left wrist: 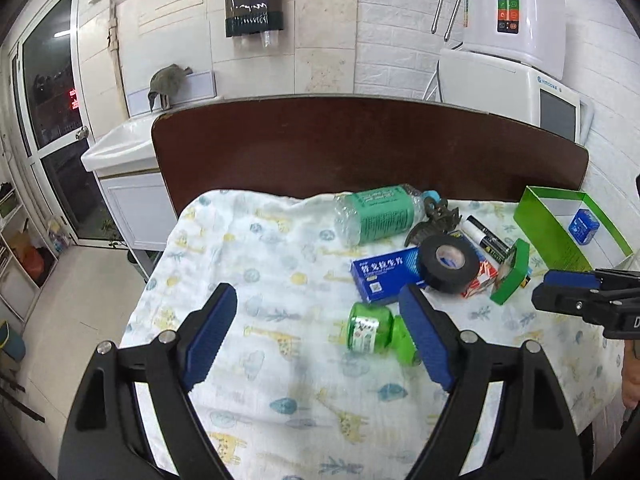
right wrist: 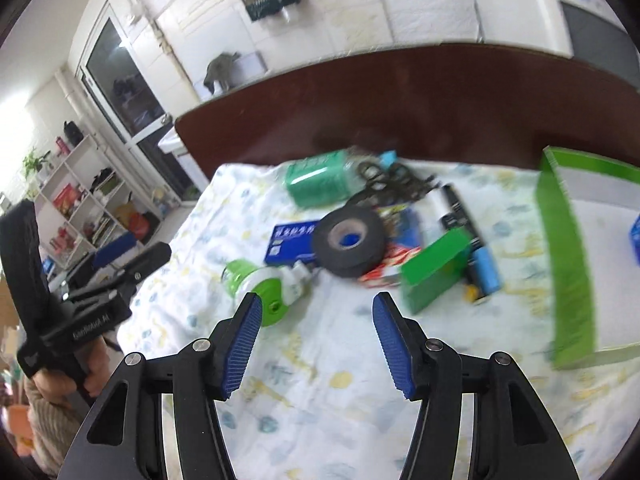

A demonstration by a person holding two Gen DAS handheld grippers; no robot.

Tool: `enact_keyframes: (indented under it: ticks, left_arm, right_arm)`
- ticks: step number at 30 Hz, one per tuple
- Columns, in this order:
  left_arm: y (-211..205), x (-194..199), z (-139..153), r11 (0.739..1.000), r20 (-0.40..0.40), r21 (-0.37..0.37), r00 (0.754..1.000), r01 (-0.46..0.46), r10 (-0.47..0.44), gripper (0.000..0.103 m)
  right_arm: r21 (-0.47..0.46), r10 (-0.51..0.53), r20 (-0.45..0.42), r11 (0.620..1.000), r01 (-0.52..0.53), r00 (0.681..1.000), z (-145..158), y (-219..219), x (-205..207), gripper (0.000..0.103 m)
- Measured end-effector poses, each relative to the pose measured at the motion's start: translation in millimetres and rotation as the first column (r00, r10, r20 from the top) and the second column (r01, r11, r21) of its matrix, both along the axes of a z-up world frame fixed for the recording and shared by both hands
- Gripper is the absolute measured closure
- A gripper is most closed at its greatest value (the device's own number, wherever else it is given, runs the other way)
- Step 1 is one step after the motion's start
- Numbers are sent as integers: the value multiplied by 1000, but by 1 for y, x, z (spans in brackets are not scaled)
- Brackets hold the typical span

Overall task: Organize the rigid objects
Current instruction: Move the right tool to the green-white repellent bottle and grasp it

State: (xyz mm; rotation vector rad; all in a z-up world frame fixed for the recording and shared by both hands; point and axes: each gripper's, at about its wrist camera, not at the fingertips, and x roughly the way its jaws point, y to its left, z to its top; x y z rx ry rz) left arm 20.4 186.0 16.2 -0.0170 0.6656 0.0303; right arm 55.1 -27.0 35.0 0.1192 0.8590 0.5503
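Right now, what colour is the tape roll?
Black tape roll, sharpest in the left wrist view.

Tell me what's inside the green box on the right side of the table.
Inside the green box sits one small blue container on the pale floor. The near wall hides part of the floor, so anything lying there cannot be seen.

Clutter on my cloth: black tape roll (left wrist: 447, 263) leaning on blue box (left wrist: 382, 275), small green jar (left wrist: 374, 330) on its side, clear green-label bottle (left wrist: 380, 213) lying flat. Open green box (left wrist: 538, 222) holds blue tin (left wrist: 585, 226).
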Motion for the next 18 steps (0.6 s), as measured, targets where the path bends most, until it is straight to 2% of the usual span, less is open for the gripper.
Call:
enact_keyframes:
  ticks: [4, 8, 15, 18]
  left_arm:
    - [10, 2, -24, 999, -43, -32, 999, 27, -28, 21]
    - [12, 7, -44, 994, -57, -67, 994, 87, -91, 22]
    - [2, 17, -56, 972, -38, -75, 974, 221, -224, 23]
    - [1, 25, -62, 964, -52, -87, 966, 250, -255, 28]
  right_arm:
    - [2, -1, -87, 1000, 1, 996, -20, 27, 8, 44]
    - [-35, -31, -124, 999, 27, 992, -28, 45, 15, 44]
    - [-10, -75, -212, 997, 75, 974, -35, 69, 32, 44]
    - [-21, -91, -239, 996, 89, 967, -40, 79, 39, 44]
